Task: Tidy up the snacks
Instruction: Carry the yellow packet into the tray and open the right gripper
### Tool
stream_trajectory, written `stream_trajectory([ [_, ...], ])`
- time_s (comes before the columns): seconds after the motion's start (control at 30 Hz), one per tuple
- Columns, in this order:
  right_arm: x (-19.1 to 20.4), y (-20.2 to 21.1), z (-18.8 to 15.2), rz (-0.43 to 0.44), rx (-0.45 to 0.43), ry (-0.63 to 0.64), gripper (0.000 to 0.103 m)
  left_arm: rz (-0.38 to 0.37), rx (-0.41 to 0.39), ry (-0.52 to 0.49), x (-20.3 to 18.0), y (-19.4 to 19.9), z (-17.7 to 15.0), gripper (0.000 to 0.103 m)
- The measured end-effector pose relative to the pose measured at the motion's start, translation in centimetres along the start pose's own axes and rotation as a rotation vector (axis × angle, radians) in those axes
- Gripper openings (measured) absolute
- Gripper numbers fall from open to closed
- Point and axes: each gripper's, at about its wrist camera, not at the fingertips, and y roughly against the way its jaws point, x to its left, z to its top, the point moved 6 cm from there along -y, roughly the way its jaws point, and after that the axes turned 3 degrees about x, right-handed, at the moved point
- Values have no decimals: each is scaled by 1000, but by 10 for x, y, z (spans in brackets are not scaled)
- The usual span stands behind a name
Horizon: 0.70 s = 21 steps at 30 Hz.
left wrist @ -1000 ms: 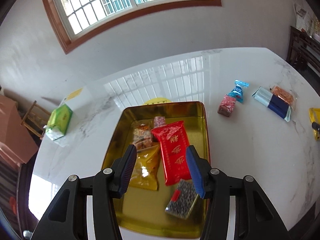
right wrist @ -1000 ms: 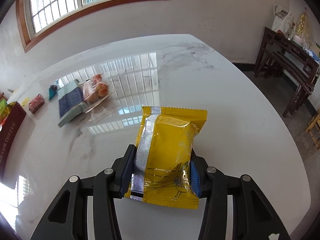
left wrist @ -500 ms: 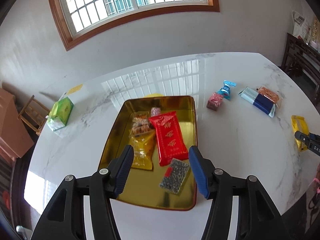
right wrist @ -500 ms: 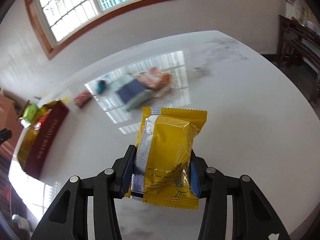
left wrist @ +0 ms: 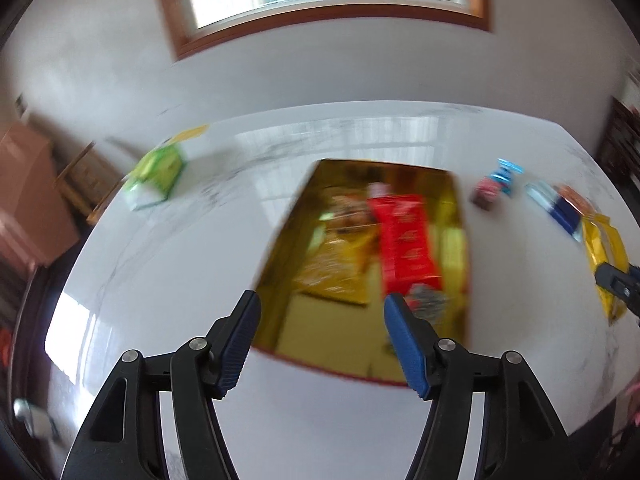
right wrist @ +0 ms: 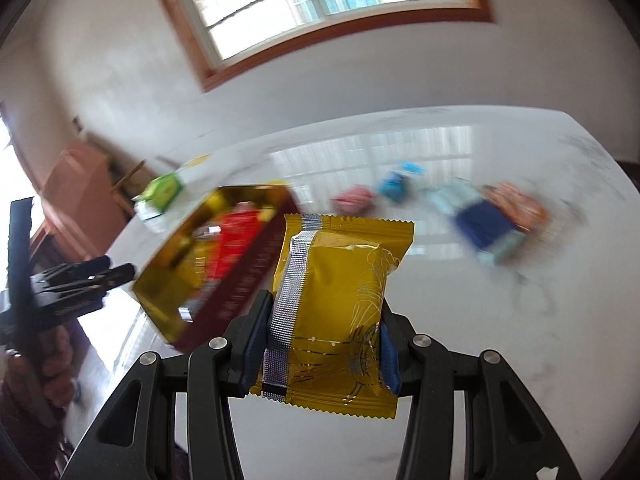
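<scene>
One table (left wrist: 168, 280): white marble, glossy, window (right wrist: 320, 4) glare across the top. White wall behind, wood-framed window, brown furniture off the table's left edge. Both views motion-blurred.

One gold tin (left wrist: 280, 276), open, mid-table. Inside I count four packs for sure: one red pack (left wrist: 404, 240), one yellow bag (left wrist: 332, 276) left of it, one speckled pack (left wrist: 430, 304) at the red one's near end, one brownish pack (left wrist: 352, 212) behind the yellow bag. One small pinkish bit at the far wall of the tin, too blurred to name.

Loose on the table, right of the tin: one blue-white bar (right wrist: 476, 220), one orange pack (right wrist: 516, 204) touching it, one blue candy (left wrist: 505, 174), one pink candy (left wrist: 486, 196) just beside the blue. Left of the tin, well apart: one green box (left wrist: 158, 174).

One yellow pack (right wrist: 336, 316) is in my right tongs (right wrist: 322, 350): pads clenched on both its sides, pack upright, off the table, tin to its left in that view.

My left tongs (left wrist: 318, 344): jaws have just been opening, now released, nothing between the pads. They hang over the tin's near edge, touching nothing. My hand (right wrist: 48, 364) on them shows at the right view's left edge.
</scene>
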Motion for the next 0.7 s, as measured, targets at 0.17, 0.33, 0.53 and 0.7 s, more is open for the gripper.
stream_trajectory([
  [0.17, 61, -32, 14, 78, 41, 84, 44, 29, 54, 136, 60, -7, -22, 68],
  [0.33, 118, -74, 22, 157, 107, 146, 44, 60, 82, 169, 96, -8, -44, 68],
  [0.53, 160, -122, 18, 161, 186, 213, 44, 24, 112, 212, 114, -8, -60, 68],
  [0.7, 173, -149, 15, 132, 228, 244, 45, 12, 113, 206, 114, -7, -64, 68],
])
